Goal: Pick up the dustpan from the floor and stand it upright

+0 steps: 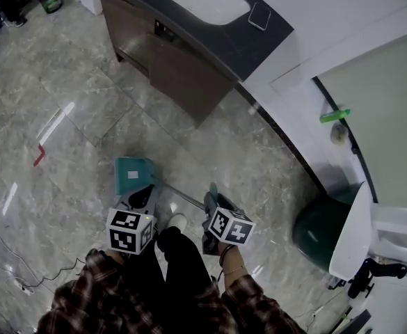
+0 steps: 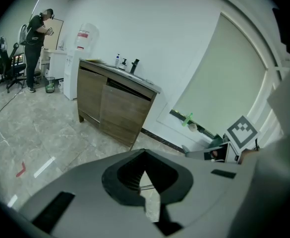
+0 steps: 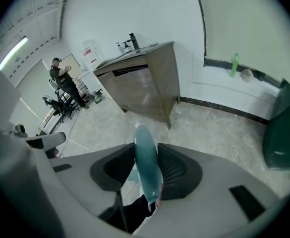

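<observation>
Right gripper view: right claw (image 3: 145, 155) clamps the long handle (image 3: 147, 180) of the teal plastic dustpan (image 1: 135, 174) ahead of it, likely as leverage for standing it upright; left claw (image 2: 145, 157) closed, empty.

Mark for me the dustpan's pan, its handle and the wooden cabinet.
dustpan pan (image 1: 135, 172), head view, middle of the teal scoop.
dustpan handle (image 3: 145, 165), right gripper view, middle of the teal grip.
cabinet (image 2: 112, 108), left gripper view, front door panel.
</observation>
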A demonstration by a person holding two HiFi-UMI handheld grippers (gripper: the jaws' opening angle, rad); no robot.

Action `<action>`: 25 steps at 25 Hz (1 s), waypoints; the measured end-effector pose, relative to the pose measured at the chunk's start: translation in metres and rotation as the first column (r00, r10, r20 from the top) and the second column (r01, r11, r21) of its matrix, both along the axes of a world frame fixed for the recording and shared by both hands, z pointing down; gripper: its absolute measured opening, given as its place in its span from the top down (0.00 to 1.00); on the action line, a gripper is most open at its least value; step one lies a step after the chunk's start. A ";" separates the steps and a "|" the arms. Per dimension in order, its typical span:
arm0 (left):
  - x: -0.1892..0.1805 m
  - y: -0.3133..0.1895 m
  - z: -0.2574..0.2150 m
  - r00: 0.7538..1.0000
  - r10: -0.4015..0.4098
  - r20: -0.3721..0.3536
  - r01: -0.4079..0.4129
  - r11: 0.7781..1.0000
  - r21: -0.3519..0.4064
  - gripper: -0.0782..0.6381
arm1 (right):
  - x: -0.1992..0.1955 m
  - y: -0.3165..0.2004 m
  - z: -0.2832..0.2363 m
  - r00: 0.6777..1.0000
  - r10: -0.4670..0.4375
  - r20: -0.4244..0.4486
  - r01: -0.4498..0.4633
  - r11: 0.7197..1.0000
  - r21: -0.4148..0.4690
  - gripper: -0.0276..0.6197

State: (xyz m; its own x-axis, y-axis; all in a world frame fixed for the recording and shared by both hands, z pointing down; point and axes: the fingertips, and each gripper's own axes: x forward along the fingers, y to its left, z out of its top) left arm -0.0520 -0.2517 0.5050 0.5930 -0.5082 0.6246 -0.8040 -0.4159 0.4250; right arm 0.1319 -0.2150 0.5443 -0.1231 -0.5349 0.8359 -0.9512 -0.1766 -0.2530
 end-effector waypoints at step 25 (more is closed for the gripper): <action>-0.107 -0.016 -0.044 0.977 -0.214 -0.023 0.215 0.976 0.027 0.89 | -0.159 -0.038 -0.014 0.962 -0.268 0.062 0.269 0.963 -0.019 0.73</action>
State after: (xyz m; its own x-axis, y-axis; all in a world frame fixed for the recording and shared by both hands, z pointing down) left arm -0.1591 -0.2673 0.4609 0.4803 -0.6427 0.5969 -0.8674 -0.2472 0.4318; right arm -0.0272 -0.2535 0.5306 -0.3079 -0.4525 0.8369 -0.9484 0.0756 -0.3080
